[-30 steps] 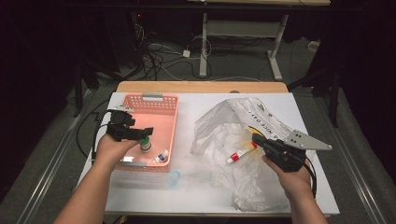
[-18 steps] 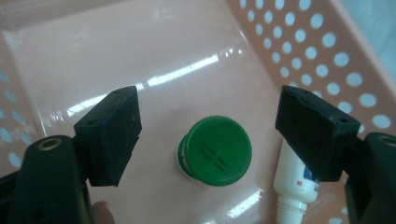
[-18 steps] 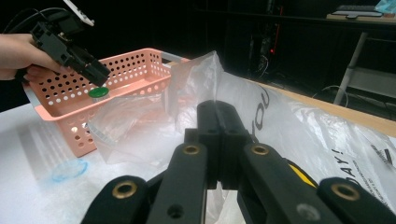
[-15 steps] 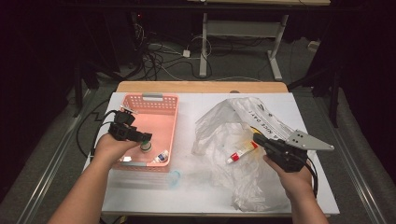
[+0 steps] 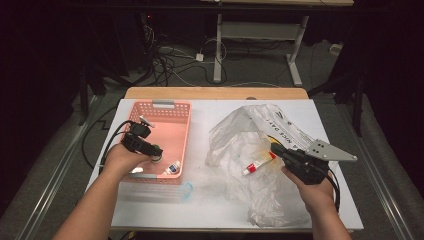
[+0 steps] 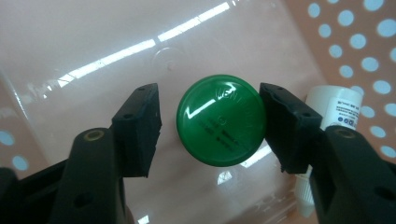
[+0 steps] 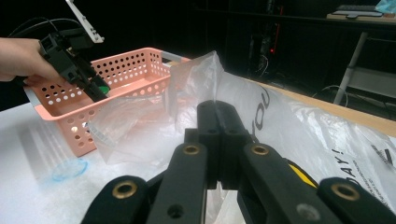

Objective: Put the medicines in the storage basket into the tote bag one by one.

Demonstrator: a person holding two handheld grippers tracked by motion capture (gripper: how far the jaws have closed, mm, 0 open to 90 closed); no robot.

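Observation:
A green round cap [image 6: 219, 121] of a small bottle [image 5: 156, 150] stands in the pink basket [image 5: 165, 104]. My left gripper [image 6: 210, 116] points down over it, and its jaws have just been closing. The cap sits between them: one pad touches it, the other is a gap away. In the high view my left gripper [image 5: 152, 150] is at the basket's near end. My right gripper [image 7: 218, 107] is shut on a fold of the clear plastic bag [image 7: 280, 121] and shows on the bag's right side [image 5: 276, 148]. A red and white tube [image 5: 257, 162] lies inside the bag [image 5: 250, 135].
A small white bottle [image 6: 338, 107] lies in the basket next to the green cap, near the front corner [image 5: 172, 167]. A clear bluish lid [image 5: 186, 190] rests on the white table in front of the basket. Cables trail off the table's left side.
My left gripper has settled a little lower over the green cap and its jaws have narrowed around it. The right hand and the bag have not moved.

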